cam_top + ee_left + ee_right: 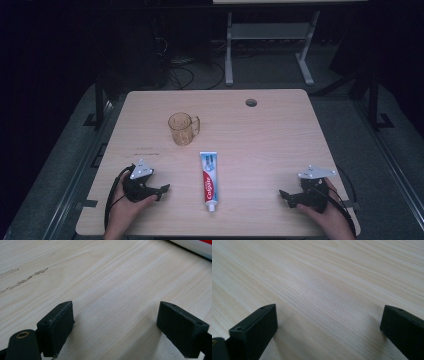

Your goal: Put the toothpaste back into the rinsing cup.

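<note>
My left tool (162,191) rests low on the counter (260,150), jaws spread wide with bare wood between them; my right tool (285,196) sits the same way at the far side, jaws spread and nothing in them. Between the two, nearer the left, the toothpaste (209,180) lies flat, cap toward me, untouched. Beyond it stands an amber cup (182,128), upright.

Toothpaste tube (210,180) lies between left gripper (161,190) and right gripper (286,196); cup (182,128) behind.
</note>
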Available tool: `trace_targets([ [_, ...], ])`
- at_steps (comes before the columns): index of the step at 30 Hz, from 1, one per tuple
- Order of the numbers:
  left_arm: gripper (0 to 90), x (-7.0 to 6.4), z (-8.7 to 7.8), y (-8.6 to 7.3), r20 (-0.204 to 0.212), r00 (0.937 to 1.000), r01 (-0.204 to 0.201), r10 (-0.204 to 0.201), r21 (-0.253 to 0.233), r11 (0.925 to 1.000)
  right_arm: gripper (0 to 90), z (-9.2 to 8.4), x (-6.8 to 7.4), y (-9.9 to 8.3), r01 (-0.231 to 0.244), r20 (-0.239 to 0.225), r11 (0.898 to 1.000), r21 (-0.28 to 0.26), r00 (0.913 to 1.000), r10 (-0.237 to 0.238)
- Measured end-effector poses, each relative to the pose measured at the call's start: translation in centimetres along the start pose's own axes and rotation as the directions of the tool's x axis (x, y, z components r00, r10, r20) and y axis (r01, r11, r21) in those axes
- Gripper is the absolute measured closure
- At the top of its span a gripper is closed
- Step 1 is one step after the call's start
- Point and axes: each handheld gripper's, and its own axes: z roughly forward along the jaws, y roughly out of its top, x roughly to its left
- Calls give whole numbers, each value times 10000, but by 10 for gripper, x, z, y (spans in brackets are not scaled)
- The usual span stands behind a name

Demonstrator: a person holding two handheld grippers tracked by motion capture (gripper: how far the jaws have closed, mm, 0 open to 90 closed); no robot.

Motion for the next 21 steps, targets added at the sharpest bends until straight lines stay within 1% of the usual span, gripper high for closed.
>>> trace_targets([
  [3, 135, 0, 0, 0, 2, 10000, 13, -13, -6, 10000, 5, 0, 0, 0, 6, -7, 10000, 0, 10000, -6],
  [4, 144, 0, 0, 0, -43, 9999, 100, -100, -46, 9999, 5, 0, 0, 0, 13, -27, 10000, 0, 10000, -13],
  [7, 159, -1, -1, -1, -101, 9998, 150, -151, -101, 9998, 5, 0, 0, 0, 42, -53, 10000, -1, 10000, -42],
  [8, 194, -1, -1, -1, -101, 9998, 150, -151, -101, 9998, 5, 0, 0, 0, 42, -53, 10000, -1, 10000, -42],
  [9, 194, -1, -2, -1, -99, 9999, 133, -134, -176, 9998, 5, 0, 0, 0, 50, -60, 10000, 11, 10000, -50],
  [10, 246, -1, -3, -2, -127, 9998, 180, -183, -199, 9996, 5, 0, 0, 0, 56, -72, 10000, 10, 10000, -56],
  [13, 307, -2, -5, -1, -150, 9997, 215, -218, -145, 9997, 5, 0, 1, 0, 61, -86, 10000, 13, 9999, -61],
  [14, 307, -2, -5, -1, -149, 9997, 200, -201, -102, 9997, 5, 0, 1, 0, 61, -86, 10000, 13, 9999, -61],
  [15, 354, -1, -7, 0, -54, 9997, 248, -249, -71, 9997, 5, 0, 1, 0, 57, -92, 10000, 14, 9999, -57],
  [16, 370, -1, -7, 0, -54, 9997, 248, -249, -71, 9997, 5, 0, 1, 0, 57, -92, 10000, 14, 9999, -57],
  [17, 370, -2, -7, 1, -1, 9995, 330, -330, -102, 9994, 5, 0, 1, 0, 63, -90, 10000, 8, 9999, -63],
  [18, 418, -1, -9, 1, 211, 9986, 482, -480, -81, 9988, 5, 0, 1, 0, 64, -94, 10000, 8, 9999, -64],
  [20, 456, -1, -9, 1, 229, 9983, 547, -545, -82, 9985, 5, 0, 1, 0, 47, -85, 10000, 13, 10000, -47],
  [21, 456, -1, -10, 1, 297, 9981, 541, -539, -66, 9985, 5, 0, 1, 0, 47, -85, 10000, 13, 10000, -47],
])
